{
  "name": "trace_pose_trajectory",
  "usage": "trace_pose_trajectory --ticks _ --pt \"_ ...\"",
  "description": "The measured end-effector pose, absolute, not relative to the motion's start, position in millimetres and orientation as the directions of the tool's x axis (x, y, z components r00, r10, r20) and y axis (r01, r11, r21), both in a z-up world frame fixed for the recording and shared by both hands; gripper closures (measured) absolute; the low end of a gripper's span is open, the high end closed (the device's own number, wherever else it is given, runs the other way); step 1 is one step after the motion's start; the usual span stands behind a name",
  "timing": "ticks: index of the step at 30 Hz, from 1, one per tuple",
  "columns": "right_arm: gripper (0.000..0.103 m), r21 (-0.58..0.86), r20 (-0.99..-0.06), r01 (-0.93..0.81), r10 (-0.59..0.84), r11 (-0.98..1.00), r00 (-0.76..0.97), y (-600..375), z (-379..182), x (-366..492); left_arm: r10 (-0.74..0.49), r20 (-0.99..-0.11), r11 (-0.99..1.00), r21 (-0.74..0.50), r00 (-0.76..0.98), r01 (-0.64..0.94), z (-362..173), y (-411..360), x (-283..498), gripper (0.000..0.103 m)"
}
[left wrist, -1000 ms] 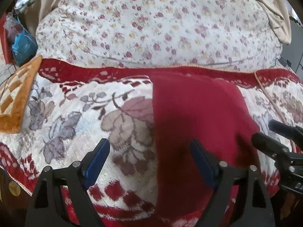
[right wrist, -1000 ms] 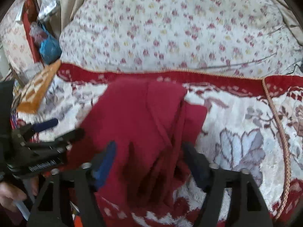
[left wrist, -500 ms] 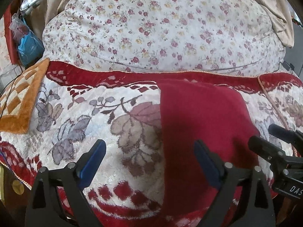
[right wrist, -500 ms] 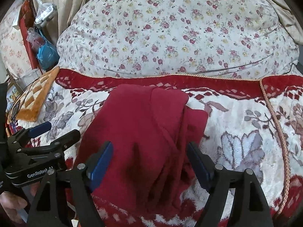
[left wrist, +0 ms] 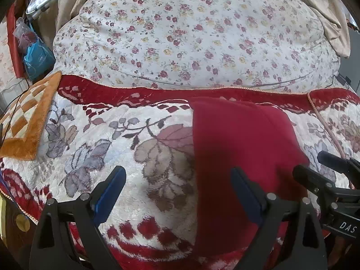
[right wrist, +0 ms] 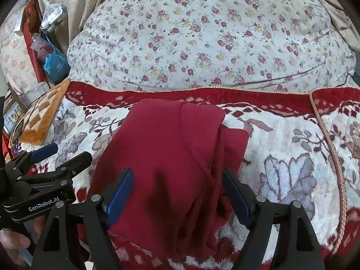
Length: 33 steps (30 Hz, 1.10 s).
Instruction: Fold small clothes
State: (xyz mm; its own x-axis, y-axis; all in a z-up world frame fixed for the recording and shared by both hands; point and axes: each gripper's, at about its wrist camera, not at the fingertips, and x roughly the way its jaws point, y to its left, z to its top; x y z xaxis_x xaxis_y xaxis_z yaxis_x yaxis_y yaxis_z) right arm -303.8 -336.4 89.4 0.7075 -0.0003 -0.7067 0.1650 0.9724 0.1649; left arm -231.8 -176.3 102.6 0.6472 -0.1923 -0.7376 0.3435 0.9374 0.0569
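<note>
A: Okay, where's the garment?

B: Red garment (right wrist: pixel 171 148) lies folded on the plush floral blanket (right wrist: pixel 288 164) on the bed, in front of the flowered pillow (right wrist: pixel 202 36). Its near edge is cut off behind the gripper bodies in both views.

A: Layers?

B: Right wrist view shows bunched pleats down its right side; exact layers are hard to make out. Type of clothing, can't tell.

A: Left gripper (left wrist: pixel 177 191)?

B: Jaws apart, nothing between them. Its left blue pad is over bare blanket (left wrist: pixel 112 148), the right pad over the garment (left wrist: pixel 243 148). Touching or hovering, can't tell.

A: Right gripper (right wrist: pixel 177 193)?

B: Jaws apart too, both pads over the garment, empty. From the left wrist view it (left wrist: pixel 315 166) pokes in at the right edge, partly cropped.

A: Anything else?

B: Orange checkered mat (left wrist: pixel 27 117) at far left, blue plastic bag (left wrist: pixel 37 58) behind it. A hand (right wrist: pixel 13 245) under the left gripper (right wrist: pixel 63 155) is mostly out of frame.
</note>
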Motion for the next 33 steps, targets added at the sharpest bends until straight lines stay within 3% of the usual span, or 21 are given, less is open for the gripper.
trace_pose_trajectory --ticks 33 --pt "0.017 0.159 -0.723 0.154 0.009 0.975 0.691 -335.2 83.1 -298.7 -0.211 -0.733 0.931 0.050 0.646 0.362 98.9 -179.8 -230.3 0.010"
